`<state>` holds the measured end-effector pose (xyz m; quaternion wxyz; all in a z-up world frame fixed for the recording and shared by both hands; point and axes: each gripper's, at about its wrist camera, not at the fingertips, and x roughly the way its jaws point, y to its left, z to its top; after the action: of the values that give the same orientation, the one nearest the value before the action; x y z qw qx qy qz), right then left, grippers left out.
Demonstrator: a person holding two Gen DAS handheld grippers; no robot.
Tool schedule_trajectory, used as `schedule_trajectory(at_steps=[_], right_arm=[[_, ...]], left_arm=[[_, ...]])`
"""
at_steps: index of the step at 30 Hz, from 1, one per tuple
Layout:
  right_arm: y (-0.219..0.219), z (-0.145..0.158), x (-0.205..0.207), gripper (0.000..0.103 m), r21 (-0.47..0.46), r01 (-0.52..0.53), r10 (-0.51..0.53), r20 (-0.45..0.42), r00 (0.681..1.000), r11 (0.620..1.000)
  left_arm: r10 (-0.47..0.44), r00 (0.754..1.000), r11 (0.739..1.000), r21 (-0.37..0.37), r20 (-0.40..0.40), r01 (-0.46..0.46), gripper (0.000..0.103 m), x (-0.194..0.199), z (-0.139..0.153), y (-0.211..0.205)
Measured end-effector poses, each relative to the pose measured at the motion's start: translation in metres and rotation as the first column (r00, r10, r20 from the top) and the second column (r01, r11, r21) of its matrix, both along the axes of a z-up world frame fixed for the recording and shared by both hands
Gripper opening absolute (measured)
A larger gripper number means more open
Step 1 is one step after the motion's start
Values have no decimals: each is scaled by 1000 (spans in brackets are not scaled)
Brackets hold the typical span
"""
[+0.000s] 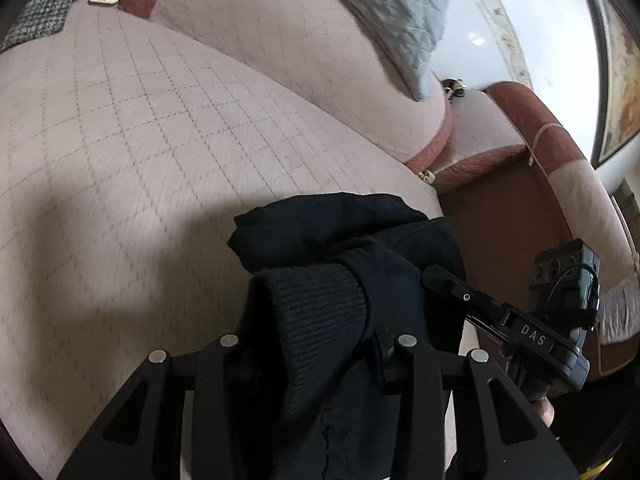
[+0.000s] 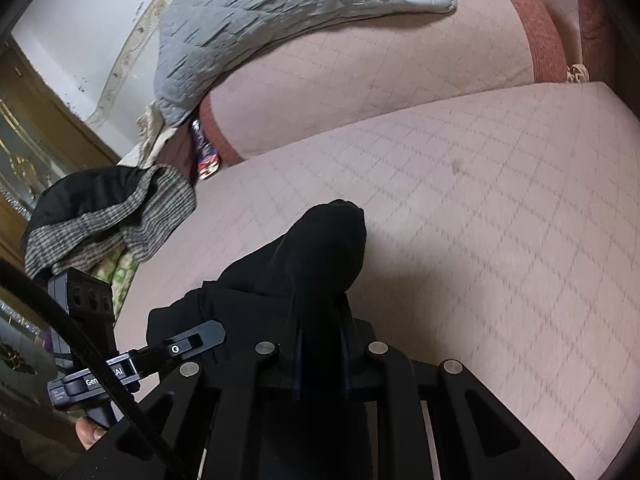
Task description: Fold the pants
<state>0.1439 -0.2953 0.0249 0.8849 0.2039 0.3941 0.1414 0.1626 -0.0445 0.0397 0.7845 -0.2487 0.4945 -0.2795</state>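
Note:
The black pants (image 1: 340, 248) hang bunched between both grippers above a pink quilted sofa seat (image 1: 140, 140). My left gripper (image 1: 316, 344) is shut on a ribbed black cuff of the pants; its fingertips are hidden by the cloth. The right gripper shows in the left wrist view (image 1: 440, 276), clamped on the same bundle. In the right wrist view my right gripper (image 2: 320, 344) is shut on the pants (image 2: 320, 248), which rise in a fold above the jaws. The left gripper shows there at lower left (image 2: 200, 340), touching the cloth.
A grey quilted blanket (image 2: 260, 12) lies over the sofa back. A grey-and-black checked garment (image 2: 108, 216) is piled at the sofa's end, next to a red-and-white packet (image 2: 206, 160). The rust-coloured armrest (image 1: 520, 152) stands beside the seat.

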Motion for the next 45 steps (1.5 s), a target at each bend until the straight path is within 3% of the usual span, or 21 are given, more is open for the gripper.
schedule_trajectory(at_steps=[5, 9, 14, 17, 22, 27, 30, 32, 34, 36, 41, 45], right_arm=[[-3, -25, 35, 17, -63, 31, -35, -66, 997, 998], [-5, -47, 45, 40, -132, 59, -75, -121, 990, 989], [-23, -24, 26, 42, -118, 119, -123, -32, 992, 986], [-29, -3, 18, 42, -69, 109, -108, 26, 994, 992], [-26, -9, 44, 42, 117, 22, -18, -38, 999, 993], [-20, -46, 79, 42, 91, 60, -44, -167, 985, 994], [-23, -57, 86, 42, 118, 73, -51, -181, 982, 990], [-22, -53, 86, 42, 108, 69, -51, -168, 984, 992], [-24, -40, 75, 43, 86, 92, -81, -124, 989, 992], [-26, -26, 59, 45, 93, 95, -88, -73, 993, 991], [-24, 0, -1, 49, 127, 30, -34, 30, 999, 991], [-17, -7, -54, 50, 94, 5, -12, 77, 997, 996]], left_arm=[[16, 994, 999, 44, -105, -11, 48, 26, -29, 0], [10, 989, 1000, 4, -148, -10, 53, 26, -34, 10], [45, 993, 998, -34, -106, -48, 53, 15, -9, 42], [77, 995, 995, -61, -60, -80, 53, 10, 10, 53], [48, 998, 998, -39, -48, -50, 58, 13, 11, 25], [65, 994, 996, 63, -90, -60, 59, 29, -18, 6], [75, 990, 997, 19, -118, -74, 59, 34, -25, 13], [72, 987, 996, -50, -143, -80, 59, 37, -26, 24], [84, 980, 987, -123, -180, -107, 59, 37, -30, 39], [130, 976, 980, -125, -175, -153, 59, 32, -26, 58], [197, 977, 979, -41, -81, -201, 59, 14, 5, 76], [147, 989, 984, 99, 12, -147, 59, 7, 24, 48]])
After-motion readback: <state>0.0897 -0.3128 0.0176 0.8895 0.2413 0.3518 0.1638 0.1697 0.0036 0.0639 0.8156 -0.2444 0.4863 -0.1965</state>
